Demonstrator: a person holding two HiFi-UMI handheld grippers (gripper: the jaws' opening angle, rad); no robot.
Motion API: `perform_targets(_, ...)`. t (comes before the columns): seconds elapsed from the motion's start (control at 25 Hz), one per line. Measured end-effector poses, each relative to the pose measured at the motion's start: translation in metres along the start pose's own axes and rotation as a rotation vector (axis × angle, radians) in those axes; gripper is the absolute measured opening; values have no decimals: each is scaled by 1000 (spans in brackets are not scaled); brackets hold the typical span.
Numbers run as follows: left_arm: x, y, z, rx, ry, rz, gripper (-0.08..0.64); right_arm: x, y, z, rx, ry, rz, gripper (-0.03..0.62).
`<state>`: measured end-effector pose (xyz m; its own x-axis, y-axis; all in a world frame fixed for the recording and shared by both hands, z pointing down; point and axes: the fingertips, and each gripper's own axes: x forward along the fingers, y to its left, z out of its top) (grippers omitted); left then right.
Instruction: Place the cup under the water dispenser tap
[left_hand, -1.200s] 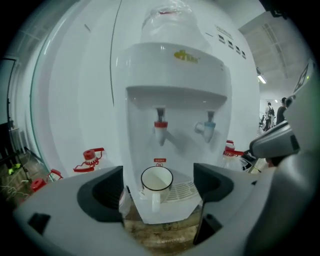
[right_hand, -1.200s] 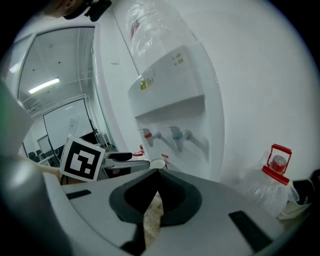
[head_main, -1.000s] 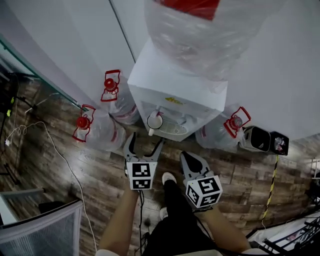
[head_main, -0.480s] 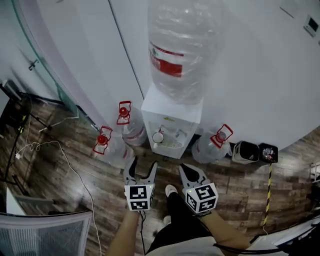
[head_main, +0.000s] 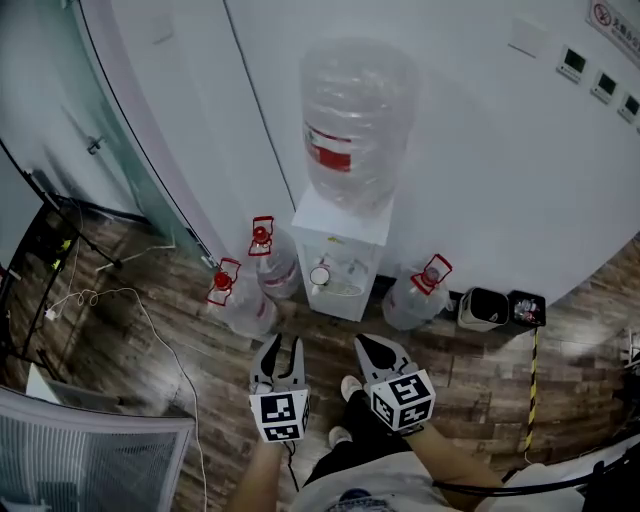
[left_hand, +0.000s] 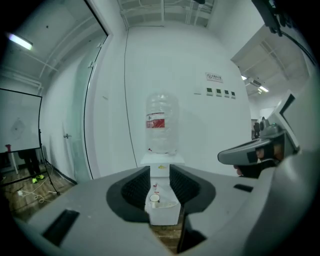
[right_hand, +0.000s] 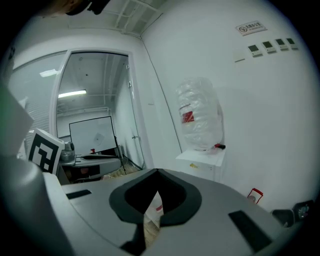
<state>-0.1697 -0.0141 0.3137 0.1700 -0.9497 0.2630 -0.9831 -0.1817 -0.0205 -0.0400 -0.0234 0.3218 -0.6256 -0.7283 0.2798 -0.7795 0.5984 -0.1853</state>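
Note:
The white cup (head_main: 320, 276) stands on the drip tray of the white water dispenser (head_main: 345, 235), below its taps; it shows small and far off as the cup (left_hand: 154, 199) in the left gripper view. My left gripper (head_main: 283, 348) hangs well back from the dispenser, over the wooden floor. Its jaws have just been closing, and a narrow gap remains with nothing in it; the dispenser (left_hand: 161, 212) shows through the left gripper (left_hand: 160, 176). My right gripper (head_main: 364, 344) is beside it, tips together and empty, as in the right gripper view (right_hand: 158, 173).
A big clear bottle (head_main: 355, 120) tops the dispenser. Spare water bottles with red handles lie on the floor at its left (head_main: 240, 300) and right (head_main: 415, 298). A black bin (head_main: 487, 308) stands by the wall, and cables (head_main: 100, 298) trail near the glass partition (head_main: 120, 170).
Both grippers have drawn back and up from the dispenser, which now looks smaller and farther. The left jaws have narrowed from wide open. The cup stays under the tap.

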Motion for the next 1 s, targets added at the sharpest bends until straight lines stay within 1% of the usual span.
perform_targets(0.16, -29, -11, 4, 9, 7, 11, 119, -21, 15, 11, -14, -18, 15, 18)
perform_targets(0.28, -42, -22, 8, 38, -12, 13, 86, -36, 21, 18, -19, -27, 29, 18)
perform_targets(0.44, -58, -33, 5, 40, 12, 18, 53, -53, 26, 22, -25, -23, 49, 18)
perform_targets(0.64, -65, -45, 8, 41, 30, 21, 49, -62, 23, 25, -31, -18, 67, 18)
perform_targets(1.0, -59, -61, 15, 24, 36, 44, 49, -64, 19, 30, -39, -20, 110, 18)
